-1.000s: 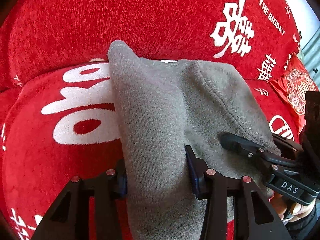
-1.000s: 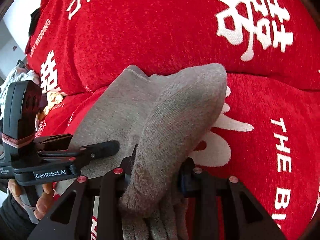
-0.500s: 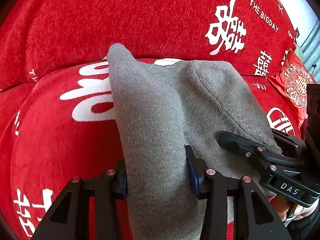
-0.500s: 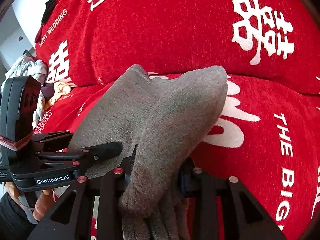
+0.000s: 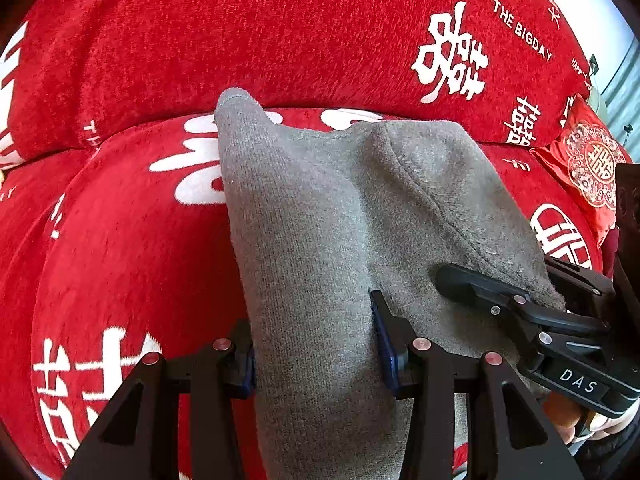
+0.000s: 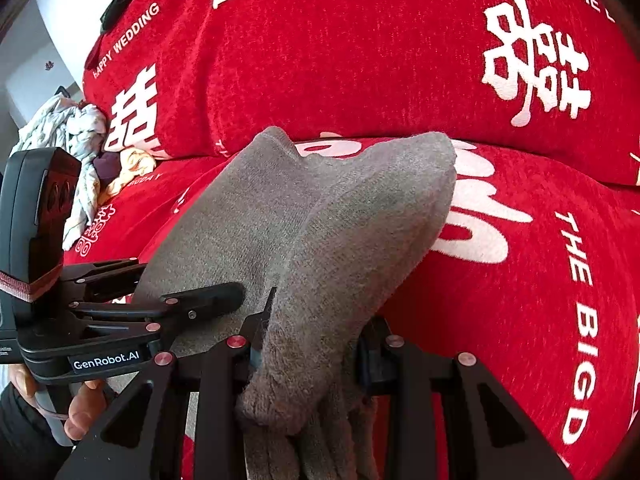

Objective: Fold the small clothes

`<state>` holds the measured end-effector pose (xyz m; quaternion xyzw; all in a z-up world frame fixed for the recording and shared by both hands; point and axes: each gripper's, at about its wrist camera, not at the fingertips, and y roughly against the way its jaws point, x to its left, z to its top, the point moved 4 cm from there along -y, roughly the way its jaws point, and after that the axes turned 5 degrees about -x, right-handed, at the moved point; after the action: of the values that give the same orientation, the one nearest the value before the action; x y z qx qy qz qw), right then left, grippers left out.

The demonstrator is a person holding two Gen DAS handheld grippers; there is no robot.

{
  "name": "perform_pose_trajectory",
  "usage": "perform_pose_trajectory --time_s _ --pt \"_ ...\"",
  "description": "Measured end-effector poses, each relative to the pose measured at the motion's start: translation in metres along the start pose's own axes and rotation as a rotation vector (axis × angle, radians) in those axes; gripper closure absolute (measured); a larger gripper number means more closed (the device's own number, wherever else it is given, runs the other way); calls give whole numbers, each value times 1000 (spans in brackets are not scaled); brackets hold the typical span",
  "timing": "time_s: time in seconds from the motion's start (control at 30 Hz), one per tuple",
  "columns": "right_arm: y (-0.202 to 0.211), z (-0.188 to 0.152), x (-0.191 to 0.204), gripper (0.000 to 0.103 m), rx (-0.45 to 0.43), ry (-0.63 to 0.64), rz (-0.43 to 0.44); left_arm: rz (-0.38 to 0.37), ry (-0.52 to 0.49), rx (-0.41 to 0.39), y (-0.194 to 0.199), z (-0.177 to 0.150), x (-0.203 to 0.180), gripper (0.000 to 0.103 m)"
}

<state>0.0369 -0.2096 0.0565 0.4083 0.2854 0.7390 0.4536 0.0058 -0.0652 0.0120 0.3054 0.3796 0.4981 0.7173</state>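
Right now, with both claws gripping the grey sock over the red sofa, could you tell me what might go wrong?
1. The right claw pinches a bunched end of the grey sock; the fold may set down crooked.
2. The left claw and the right sit close together and could collide.

- The left gripper (image 5: 316, 340) points steeply downward, its fingers (image 5: 382, 336) clamped on a grey sock (image 5: 320, 220).
- The right gripper (image 6: 310, 336) angles down alike, its fingers (image 6: 260, 324) pinching the sock's other end.
- A bare hand (image 6: 80, 404) grips the left gripper's handle.
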Motion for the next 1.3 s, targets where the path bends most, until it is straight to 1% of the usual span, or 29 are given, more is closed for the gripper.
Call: perform_pose_trajectory --time_s 0.43,0.7,0.93,1.3 --pt "21 -29 28 70 -23 38 -13 6 -13 -22 27 -35 -1 56" --pt "31 -51 41 70 -27 54 -26 10 -22 -21 35 -58 -2 56" --pt "36 -62 48 70 -28 58 -29 15 -27 -25 41 -75 -3 56" --pt "39 -75 53 70 -35 61 -27 11 -23 -32 44 -87 0 56"
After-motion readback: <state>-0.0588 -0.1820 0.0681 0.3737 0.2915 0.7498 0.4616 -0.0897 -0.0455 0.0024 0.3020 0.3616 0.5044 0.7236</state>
